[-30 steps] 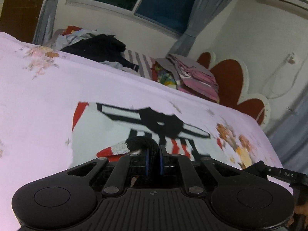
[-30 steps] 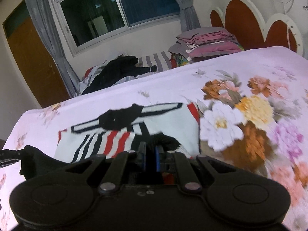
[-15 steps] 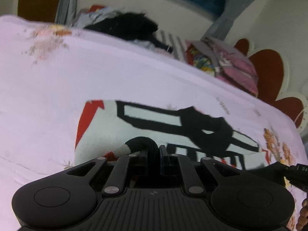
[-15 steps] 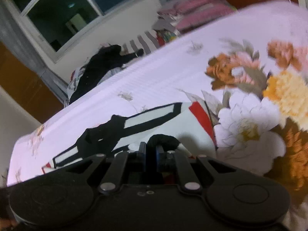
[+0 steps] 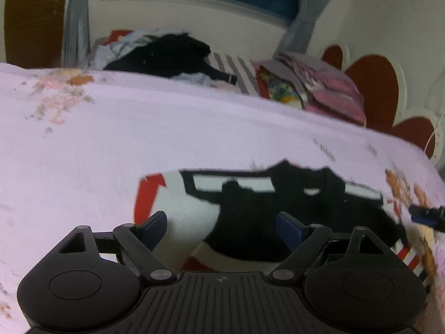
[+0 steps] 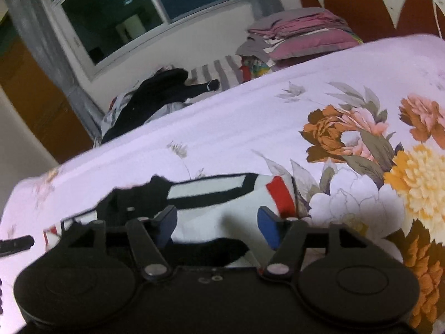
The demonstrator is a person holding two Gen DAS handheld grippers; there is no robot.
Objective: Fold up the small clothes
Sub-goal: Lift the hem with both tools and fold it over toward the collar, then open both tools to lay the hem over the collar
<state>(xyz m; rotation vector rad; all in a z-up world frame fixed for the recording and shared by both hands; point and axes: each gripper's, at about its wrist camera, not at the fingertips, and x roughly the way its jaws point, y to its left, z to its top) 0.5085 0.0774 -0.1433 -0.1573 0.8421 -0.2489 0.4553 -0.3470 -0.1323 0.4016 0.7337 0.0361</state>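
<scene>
A small white garment (image 5: pixel 192 211) with black bands, a black collar and red trim lies flat on the pink floral bedsheet (image 5: pixel 139 128). It also shows in the right wrist view (image 6: pixel 222 208). My left gripper (image 5: pixel 222 225) is open just above the garment's left part, holding nothing. My right gripper (image 6: pixel 217 225) is open just above the garment's right part, holding nothing. The right gripper's tip (image 5: pixel 425 214) shows at the far right of the left wrist view.
A heap of dark and light clothes (image 5: pixel 167 53) lies at the far edge of the bed. Folded pink and grey bedding (image 6: pixel 300 33) is stacked by the red headboard (image 5: pixel 375 83). A window (image 6: pixel 125 14) and a brown door (image 5: pixel 30 19) are behind.
Both grippers were shut on the garment's black-edged hem and carried it toward the collar. Now both have opened and let it go, and the folded garment lies on the sheet.
</scene>
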